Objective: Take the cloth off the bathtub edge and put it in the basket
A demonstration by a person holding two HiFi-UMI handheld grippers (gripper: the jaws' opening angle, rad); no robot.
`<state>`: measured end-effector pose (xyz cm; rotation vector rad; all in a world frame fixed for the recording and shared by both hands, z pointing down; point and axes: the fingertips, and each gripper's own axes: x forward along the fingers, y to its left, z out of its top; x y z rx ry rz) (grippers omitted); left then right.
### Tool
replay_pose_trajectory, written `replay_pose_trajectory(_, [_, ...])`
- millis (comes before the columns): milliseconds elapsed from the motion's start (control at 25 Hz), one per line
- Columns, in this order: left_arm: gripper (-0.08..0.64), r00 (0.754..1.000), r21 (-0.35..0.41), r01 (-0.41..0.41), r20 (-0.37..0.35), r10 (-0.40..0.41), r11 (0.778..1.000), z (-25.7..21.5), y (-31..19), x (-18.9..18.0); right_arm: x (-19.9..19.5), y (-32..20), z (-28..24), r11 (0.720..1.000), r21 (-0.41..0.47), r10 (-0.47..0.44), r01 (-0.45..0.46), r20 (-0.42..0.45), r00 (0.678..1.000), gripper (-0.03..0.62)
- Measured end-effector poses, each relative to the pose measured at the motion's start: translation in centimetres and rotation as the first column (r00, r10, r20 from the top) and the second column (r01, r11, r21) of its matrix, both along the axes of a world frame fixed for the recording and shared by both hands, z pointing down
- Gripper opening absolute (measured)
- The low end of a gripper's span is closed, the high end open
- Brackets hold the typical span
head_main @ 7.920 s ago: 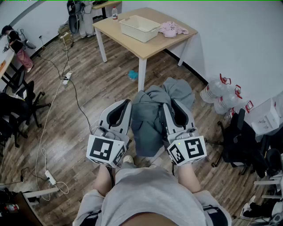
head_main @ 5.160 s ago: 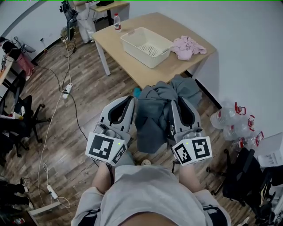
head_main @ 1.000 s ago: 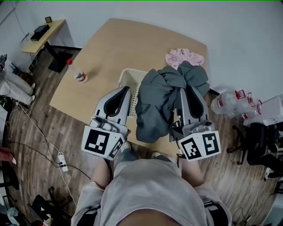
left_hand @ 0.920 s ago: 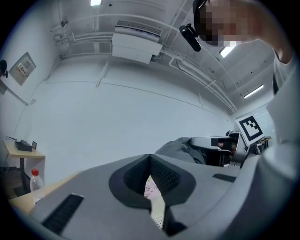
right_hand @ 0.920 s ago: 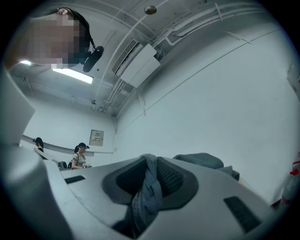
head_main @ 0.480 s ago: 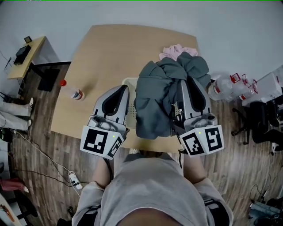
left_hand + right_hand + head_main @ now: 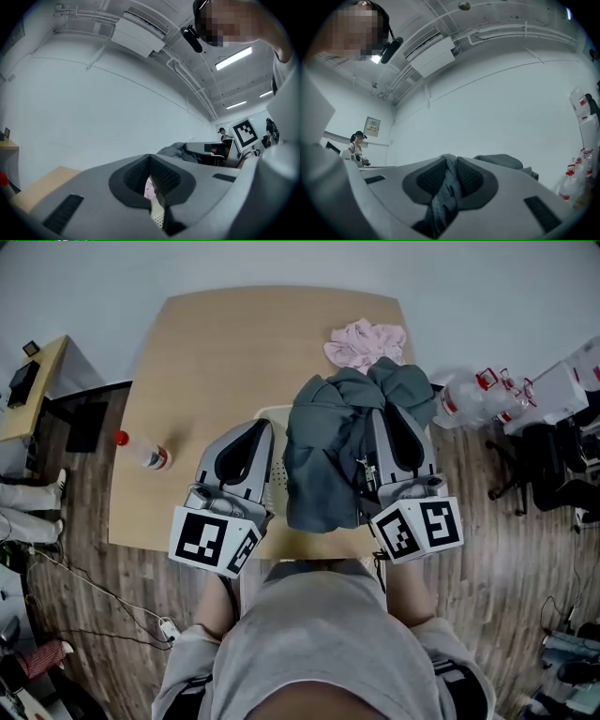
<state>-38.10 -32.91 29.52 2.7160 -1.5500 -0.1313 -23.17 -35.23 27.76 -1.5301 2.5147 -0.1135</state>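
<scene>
the right gripper's (image 7: 392, 423) fingers (image 7: 471, 177) are clamped on a fold of the dark grey, crumpled cloth (image 7: 323, 456), which fills the slit between the pads. the left gripper's (image 7: 251, 432) fingers (image 7: 136, 176) meet at the tips with nothing between them. the cloth bunches over the right gripper's far end and hangs along its inner side, its long axis running from the far bunch back toward the person. it hangs between the two grippers, over the white perforated plastic basket (image 7: 277, 470), which shows as a strip beside the left gripper. the basket stands on a light wooden table (image 7: 234, 352), with a crumpled pink cloth (image 7: 366, 341) beyond it and a clear, red-capped bottle (image 7: 142, 452) lying well to the left.
</scene>
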Motion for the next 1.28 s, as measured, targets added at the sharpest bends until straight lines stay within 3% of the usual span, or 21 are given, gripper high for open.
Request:
replay_pose_trajectory(280, [0.014,0.999,-0.034,-0.039,-0.006,0.039,0.999,1.3,-1.0,0.4,0.2,-0.8,4.1,0.993,-0.11,0.042,-0.043,-0.013,0.999,0.08])
replay_pose_trajectory(840, [0.014,0.998,-0.09,-0.061,-0.018,0.06,0.994,3.8,-0.8,0.5,0.9,-1.0,11.3,0.951,-0.299,0.075,-0.079,-0.023,0.997,0.067])
replay_pose_trajectory(1280, [0.014,0.999,-0.104,-0.046,-0.021,0.044,0.994,4.7,-0.7,-0.8,-0.1,-2.2,15.3,0.889,-0.451,0.045,-0.083,-0.094,0.995,0.066])
